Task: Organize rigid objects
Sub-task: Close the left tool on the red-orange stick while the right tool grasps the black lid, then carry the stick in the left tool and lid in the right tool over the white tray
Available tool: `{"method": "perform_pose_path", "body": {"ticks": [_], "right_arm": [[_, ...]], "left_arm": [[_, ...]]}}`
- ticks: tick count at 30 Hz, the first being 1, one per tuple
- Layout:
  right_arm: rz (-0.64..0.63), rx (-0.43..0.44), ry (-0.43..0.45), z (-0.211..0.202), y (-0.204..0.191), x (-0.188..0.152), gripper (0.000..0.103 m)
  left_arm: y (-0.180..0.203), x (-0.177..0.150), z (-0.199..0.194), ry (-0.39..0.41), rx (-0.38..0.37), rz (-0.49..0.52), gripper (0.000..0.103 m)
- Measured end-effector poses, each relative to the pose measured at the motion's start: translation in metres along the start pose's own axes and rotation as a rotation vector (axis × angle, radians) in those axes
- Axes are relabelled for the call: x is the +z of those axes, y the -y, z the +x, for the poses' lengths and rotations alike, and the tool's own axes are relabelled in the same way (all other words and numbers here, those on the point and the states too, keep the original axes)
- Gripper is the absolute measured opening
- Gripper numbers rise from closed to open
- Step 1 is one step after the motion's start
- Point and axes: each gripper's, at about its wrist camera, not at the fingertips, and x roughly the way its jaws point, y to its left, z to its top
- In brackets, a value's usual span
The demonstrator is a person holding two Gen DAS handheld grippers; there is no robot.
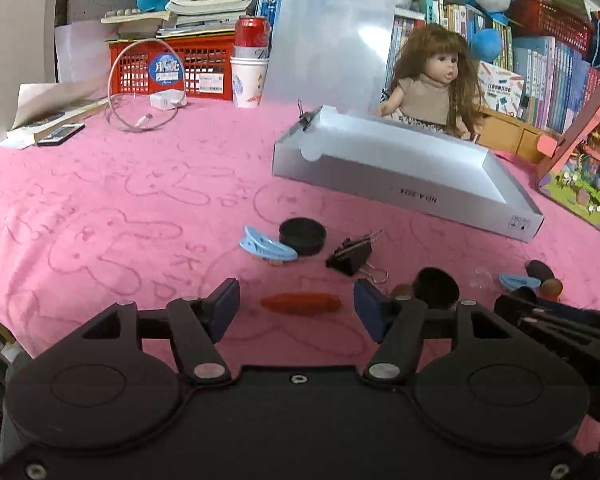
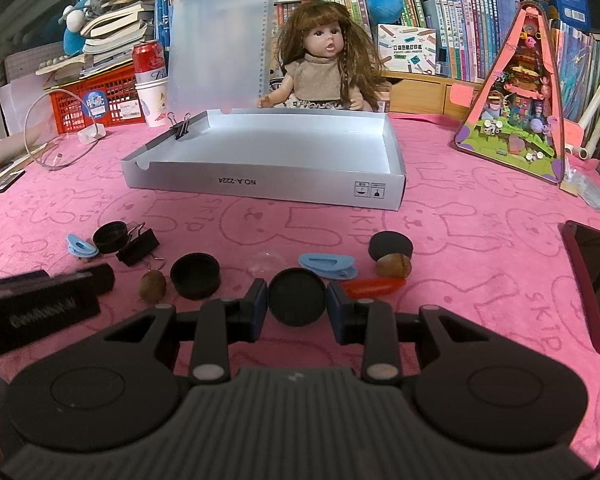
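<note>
In the left wrist view my left gripper (image 1: pixel 296 306) is open, and an orange-red carrot-shaped piece (image 1: pixel 300 304) lies on the pink cloth between its fingers, untouched. Beyond it lie a blue clip (image 1: pixel 266 248), a black round cap (image 1: pixel 302 236) and a black binder clip (image 1: pixel 350 254). In the right wrist view my right gripper (image 2: pixel 297 300) is shut on a black round cap (image 2: pixel 297 302), a pad against each side of it. Another blue clip (image 2: pixel 327 266), a brown nut (image 2: pixel 393 266) and more black caps lie around it. The open silver box (image 2: pixel 260 184) stands behind.
A doll (image 2: pixel 324 68) and a translucent clipboard (image 2: pixel 216 44) stand behind the box, which has a binder clip (image 2: pixel 182 128) on its left rim. A red basket (image 2: pixel 96 96), can and cups are far left. A triangular toy house (image 2: pixel 516 100) and a dark phone (image 2: pixel 592 280) are on the right.
</note>
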Motion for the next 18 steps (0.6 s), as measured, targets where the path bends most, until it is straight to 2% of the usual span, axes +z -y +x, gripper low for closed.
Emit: {"method": "perform_pose_path", "body": {"ticks": [5,18], "right_arm": [[0.005,0.001,-0.001,-0.001,0.002,0.0,0.04],[0.02,0.003,-0.001,-0.001,0.003,0.003,0.039]], "left_arm": [[0.002,-0.004,0.003,0.037,0.017,0.032,0.042],[-0.007,0.012,-0.003,0.052,-0.076,0.059,0.042]]}}
